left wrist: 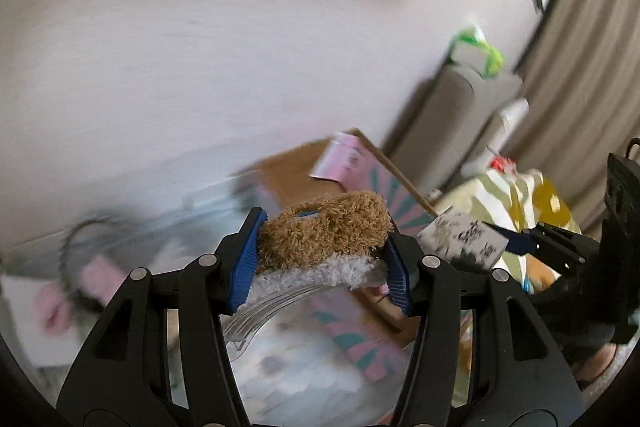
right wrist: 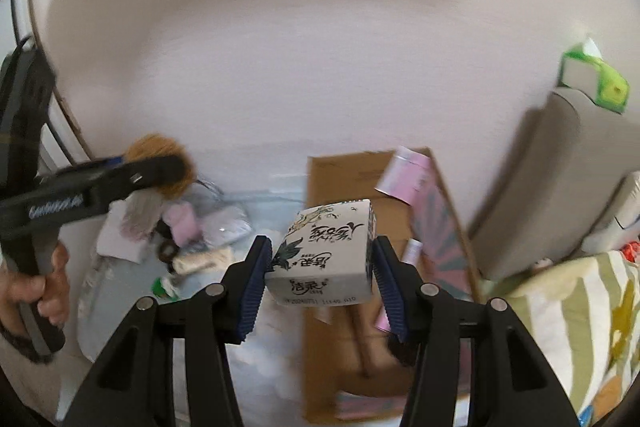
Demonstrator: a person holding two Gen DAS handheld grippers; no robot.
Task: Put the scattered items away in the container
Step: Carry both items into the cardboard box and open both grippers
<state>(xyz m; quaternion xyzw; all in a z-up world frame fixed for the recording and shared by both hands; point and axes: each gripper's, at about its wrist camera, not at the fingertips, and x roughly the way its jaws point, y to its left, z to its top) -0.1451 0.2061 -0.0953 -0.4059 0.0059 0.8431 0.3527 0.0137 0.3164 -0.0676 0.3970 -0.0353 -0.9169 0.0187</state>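
My left gripper [left wrist: 320, 259] is shut on a fluffy brown and white hair clip [left wrist: 326, 239] with clear plastic teeth, held in the air. My right gripper [right wrist: 320, 271] is shut on a white tissue pack [right wrist: 326, 255] with dark printed characters, held above an open cardboard box [right wrist: 352, 187]. The box has pink patterned flaps and shows in the left wrist view [left wrist: 292, 175]. The tissue pack [left wrist: 464, 239] and right gripper show at the right of the left wrist view. The left gripper with the clip [right wrist: 160, 171] shows at the left of the right wrist view.
Scattered items lie on the pale floor left of the box: a pink item [right wrist: 182, 223], a rolled cloth [right wrist: 200, 261], a green and white piece [right wrist: 164, 287]. A grey cushioned seat [right wrist: 540, 187] with a green tissue pack [right wrist: 592, 79] and a striped cloth [right wrist: 580, 327] stand at right.
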